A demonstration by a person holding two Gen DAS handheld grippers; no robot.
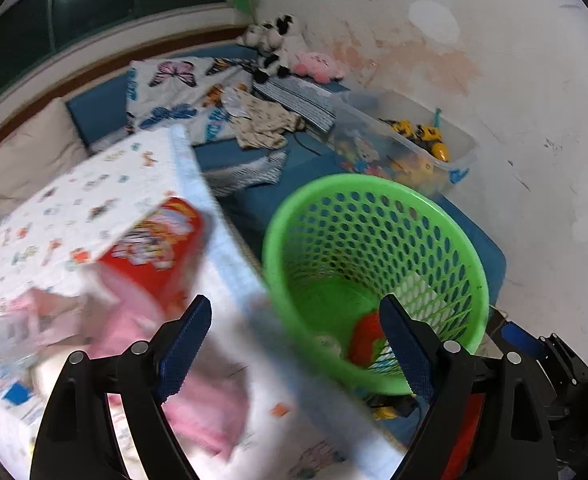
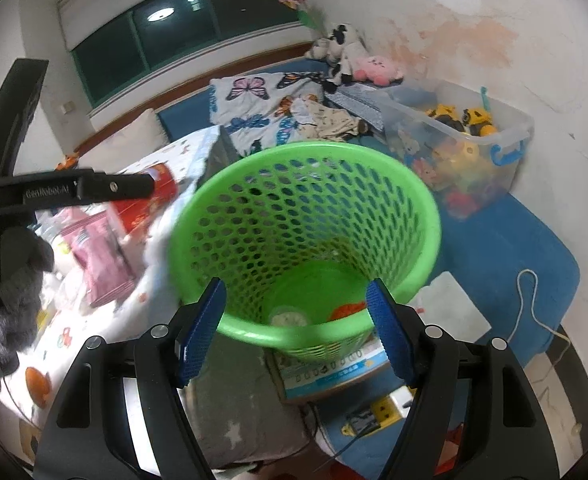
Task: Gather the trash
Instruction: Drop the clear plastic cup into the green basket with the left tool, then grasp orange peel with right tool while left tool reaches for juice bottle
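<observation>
A green mesh basket (image 1: 446, 220) (image 2: 306, 168) stands beside a small table with a patterned cloth (image 1: 94, 192). Inside it lie a red-orange piece (image 1: 368, 336) (image 2: 346, 311) and a pale crumpled piece (image 2: 288, 317). On the table lie a red snack box (image 1: 162, 248) (image 2: 162, 188) and pink wrappers (image 1: 198, 400) (image 2: 102, 264). My left gripper (image 1: 298, 348) is open and empty over the table edge by the basket. My right gripper (image 2: 298, 328) is open and empty just above the basket's near rim. The left gripper also shows in the right wrist view (image 2: 94, 190).
A blue mat (image 2: 506, 248) carries a clear bin of toys (image 2: 466, 148), plush toys (image 2: 354, 60), butterfly bedding (image 2: 262, 108) and clothes. A white wall stands at the right. A power strip (image 2: 374, 416) and cords lie on the floor below the basket.
</observation>
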